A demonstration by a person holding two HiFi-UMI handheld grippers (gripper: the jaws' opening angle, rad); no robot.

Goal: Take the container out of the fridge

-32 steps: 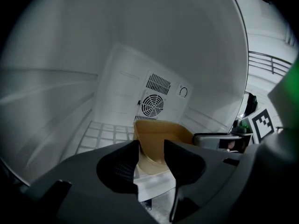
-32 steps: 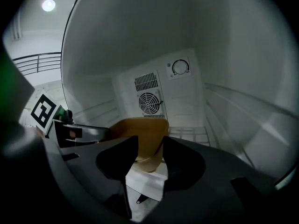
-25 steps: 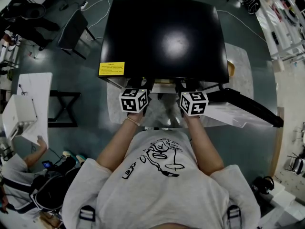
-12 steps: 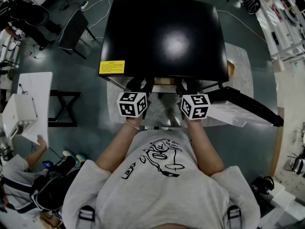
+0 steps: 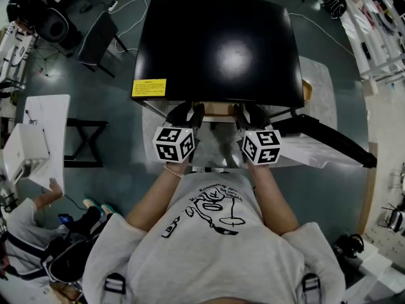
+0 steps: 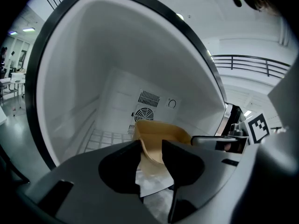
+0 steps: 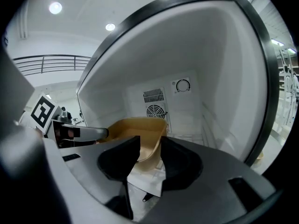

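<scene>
Container (image 5: 219, 109): a tan, open-topped tub, upright with its mouth facing up. It sits at the front edge of the fridge (image 5: 218, 49) compartment, about midway between the two side walls. In the head view only a narrow strip of its rim shows past the black top panel. Its visible long axis runs side to side, parallel to the front edge of the compartment, from one gripper across to the other. How far it reaches toward the back wall cannot be judged. The fan grille (image 6: 143, 115) on the back wall and the wire shelf (image 6: 100, 139) lie well behind it. The person holds the container at both ends. On the left gripper (image 6: 150, 147) the jaws have just been closing. They stand on either side of the container's left end wall, one inside the tub and one outside, pinching that wall. On the right gripper (image 7: 150, 141) the jaws have likewise just been closing, and they clamp the right end wall in the same manner, one pad inside and one outside. Both grippers point into the compartment, tilted slightly down and roughly parallel, so the container lies directly ahead of and between them. A pale sheet (image 7: 148, 178) shows under the tub's near side. The fridge door (image 5: 329, 141) stands swung open at the right.
</scene>
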